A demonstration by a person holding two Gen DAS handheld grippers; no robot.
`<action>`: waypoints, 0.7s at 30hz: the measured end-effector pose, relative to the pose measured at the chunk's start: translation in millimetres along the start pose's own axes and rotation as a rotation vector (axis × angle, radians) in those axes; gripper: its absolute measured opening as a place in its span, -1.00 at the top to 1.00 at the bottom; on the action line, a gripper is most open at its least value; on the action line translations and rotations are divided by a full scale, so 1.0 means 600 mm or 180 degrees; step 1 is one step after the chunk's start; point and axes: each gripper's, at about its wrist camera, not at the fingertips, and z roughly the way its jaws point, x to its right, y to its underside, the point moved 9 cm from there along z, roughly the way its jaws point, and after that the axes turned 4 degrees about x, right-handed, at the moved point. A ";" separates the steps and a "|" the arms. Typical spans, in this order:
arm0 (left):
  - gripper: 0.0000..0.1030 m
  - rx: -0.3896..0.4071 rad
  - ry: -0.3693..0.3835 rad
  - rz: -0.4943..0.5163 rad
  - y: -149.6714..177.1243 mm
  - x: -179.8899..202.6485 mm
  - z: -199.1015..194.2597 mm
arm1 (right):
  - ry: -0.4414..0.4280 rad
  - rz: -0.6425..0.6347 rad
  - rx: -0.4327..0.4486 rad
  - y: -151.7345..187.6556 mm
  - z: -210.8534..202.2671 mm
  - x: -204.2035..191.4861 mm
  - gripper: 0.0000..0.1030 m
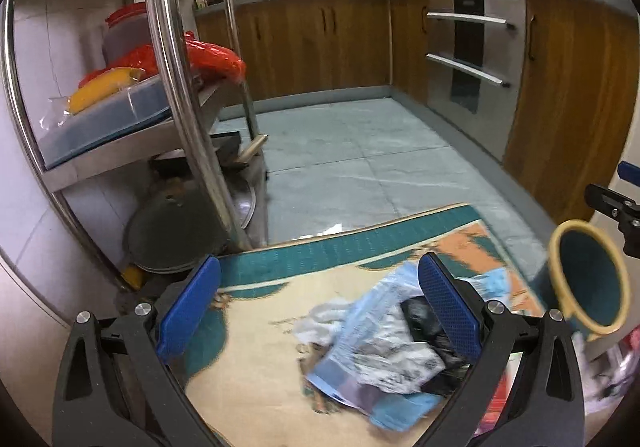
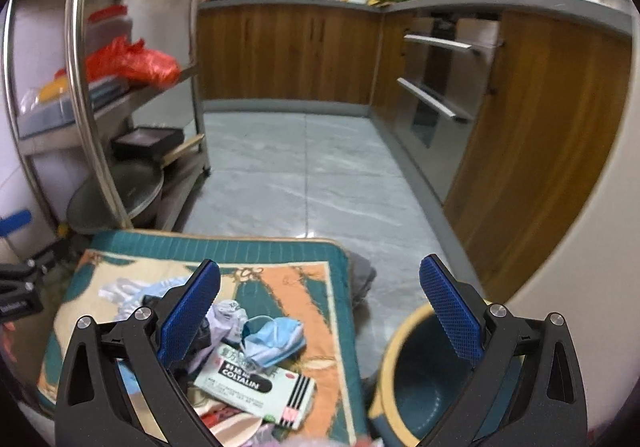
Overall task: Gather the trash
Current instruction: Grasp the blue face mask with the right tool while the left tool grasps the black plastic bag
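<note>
A pile of trash lies on a patterned teal and cream mat (image 2: 280,251). In the right wrist view I see a blue face mask (image 2: 272,339), a pale green Coltalin box (image 2: 256,387) and crumpled wrappers. In the left wrist view a blue and white plastic wrapper (image 1: 372,351) lies over something black. A dark blue bin (image 2: 424,379) with a cream rim stands right of the mat; it also shows in the left wrist view (image 1: 588,279). My left gripper (image 1: 320,311) hangs open above the mat. My right gripper (image 2: 320,311) is open too, between the pile and the bin.
A steel rack (image 1: 176,95) with a red bag, containers and pans stands at the left. Wooden kitchen cabinets (image 2: 288,51) and an oven with steel handles (image 2: 432,99) run along the back and right. Grey tiled floor (image 2: 312,175) stretches beyond the mat.
</note>
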 end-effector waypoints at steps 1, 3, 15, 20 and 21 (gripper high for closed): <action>-0.89 -0.0040 0.0003 0.0008 0.005 -0.002 0.010 | -0.0040 -0.0003 -0.0056 0.003 0.016 -0.007 -0.93; -0.89 -0.0162 0.0060 -0.0041 0.017 -0.003 0.029 | -0.0154 0.0077 -0.0237 0.018 0.060 -0.010 -0.93; -0.83 -0.0573 0.0445 0.0024 0.086 0.066 0.105 | -0.0219 0.0570 -0.1134 0.129 0.191 -0.006 -0.43; -0.73 -0.0744 0.0661 -0.0030 0.106 0.102 0.108 | -0.0367 0.0686 -0.1373 0.168 0.204 -0.022 -0.29; -0.71 -0.0757 0.0693 0.0019 0.110 0.112 0.107 | -0.0364 0.0640 -0.1394 0.174 0.208 -0.025 -0.29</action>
